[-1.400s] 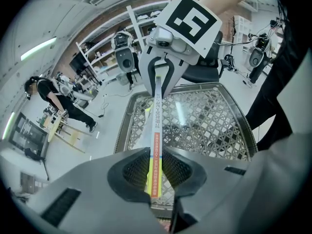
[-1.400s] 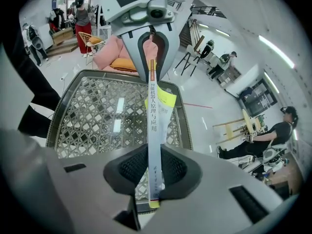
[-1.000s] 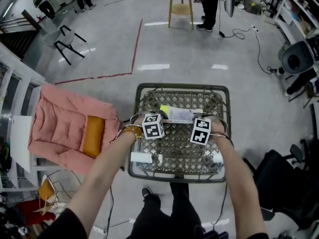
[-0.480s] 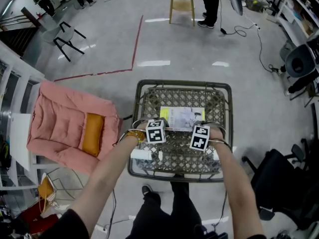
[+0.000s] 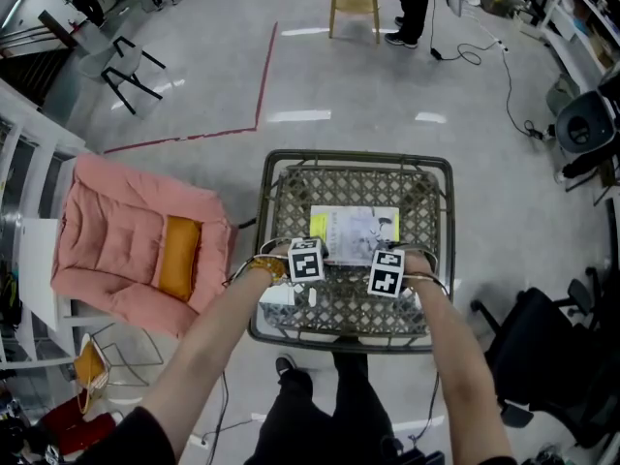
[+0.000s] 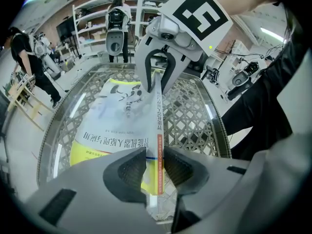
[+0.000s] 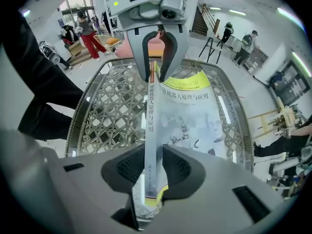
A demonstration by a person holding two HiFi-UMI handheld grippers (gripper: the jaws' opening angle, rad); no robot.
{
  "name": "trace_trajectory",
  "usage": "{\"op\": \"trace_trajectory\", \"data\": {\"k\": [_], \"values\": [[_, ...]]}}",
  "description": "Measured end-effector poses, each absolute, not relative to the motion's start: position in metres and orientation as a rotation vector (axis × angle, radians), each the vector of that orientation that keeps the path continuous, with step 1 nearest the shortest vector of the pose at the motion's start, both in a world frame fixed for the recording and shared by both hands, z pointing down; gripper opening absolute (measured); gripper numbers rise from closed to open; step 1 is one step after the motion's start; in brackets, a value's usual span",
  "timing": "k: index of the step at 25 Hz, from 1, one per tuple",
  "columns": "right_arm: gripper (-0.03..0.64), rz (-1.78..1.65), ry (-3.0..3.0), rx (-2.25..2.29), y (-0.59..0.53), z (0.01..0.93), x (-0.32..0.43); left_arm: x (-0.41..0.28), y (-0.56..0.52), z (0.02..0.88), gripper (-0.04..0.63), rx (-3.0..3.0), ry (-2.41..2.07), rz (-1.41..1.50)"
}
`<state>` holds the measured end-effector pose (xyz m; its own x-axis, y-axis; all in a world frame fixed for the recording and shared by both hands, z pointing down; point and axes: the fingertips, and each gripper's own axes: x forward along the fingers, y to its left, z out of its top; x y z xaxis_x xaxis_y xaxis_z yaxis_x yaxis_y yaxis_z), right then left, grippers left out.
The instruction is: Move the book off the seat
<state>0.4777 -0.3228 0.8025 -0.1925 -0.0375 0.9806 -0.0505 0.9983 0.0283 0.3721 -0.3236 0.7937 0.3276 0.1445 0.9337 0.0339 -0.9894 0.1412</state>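
Two grippers, left (image 6: 156, 170) and right (image 7: 154, 167), straddle book (image 5: 355, 229) spine. Jaws just opened, now slack, pads not pressing. Book lies flat on seat (image 5: 392, 188). We judge lift not begun; next: clench both jaws on spine, carry clear.

Bright, even overhead light; sharp focus, strong fisheye bending at edges.

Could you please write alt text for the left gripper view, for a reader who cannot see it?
A book lies on a woven seat, its spine between the left gripper's jaws, which have just been opening. The right gripper straddles the same spine at the far end.
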Motion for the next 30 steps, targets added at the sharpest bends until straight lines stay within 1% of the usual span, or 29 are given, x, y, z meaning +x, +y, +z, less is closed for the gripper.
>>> {"op": "trace_trajectory", "data": {"k": [3,7,9,11,20,30], "values": [[0.119,0.032,-1.764,0.043,-0.314,0.804,0.478,0.375,-0.315,0.794,0.114,2.465,0.197,1.739],[0.133,0.059,-1.762,0.008,-0.302,0.803,0.474,0.379,-0.301,0.787,0.101,2.473,0.263,1.731],[0.116,0.087,-1.760,-0.021,-0.294,0.804,0.475,0.378,-0.295,0.787,0.097,2.462,0.280,1.744],[0.035,0.123,-1.783,-0.024,-0.289,0.802,0.471,0.375,-0.291,0.789,0.094,2.446,0.301,1.744],[0.023,0.239,-1.796,-0.020,-0.281,0.792,0.466,0.377,-0.275,0.782,0.061,2.447,0.347,1.693],[0.015,0.346,-1.942,0.033,-0.249,0.767,0.427,0.379,-0.269,0.754,0.032,2.482,0.252,1.611]]}}
